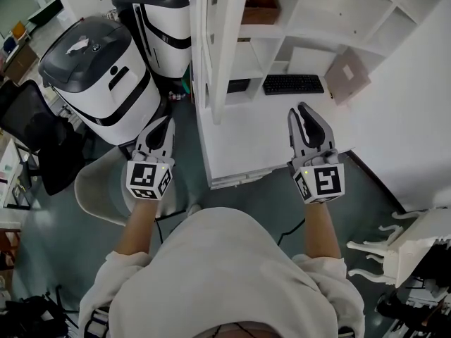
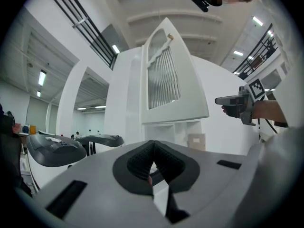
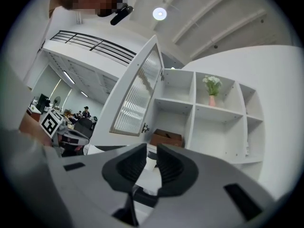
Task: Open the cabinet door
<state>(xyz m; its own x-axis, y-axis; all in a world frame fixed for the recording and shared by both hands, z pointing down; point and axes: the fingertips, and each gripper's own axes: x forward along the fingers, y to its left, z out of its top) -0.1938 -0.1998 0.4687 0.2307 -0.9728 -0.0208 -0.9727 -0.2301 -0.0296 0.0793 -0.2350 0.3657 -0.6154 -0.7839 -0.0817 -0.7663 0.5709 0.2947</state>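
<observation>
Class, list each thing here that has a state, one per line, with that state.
White cabinet door with ribbed glass panel: open, swung outward.
Left gripper: shut, empty.
Right gripper: jaws slightly apart, nothing between them.
Pink vase of flowers: upright on a shelf.

left tool (image 1: pixel 166 123) held out level, jaws pinched together, empty; right tool (image 1: pixel 298 111) level too, jaws a bit apart, empty

Head view overhead, gripper views low, both facing cabinet door (image 2: pixel 171 75)
</observation>
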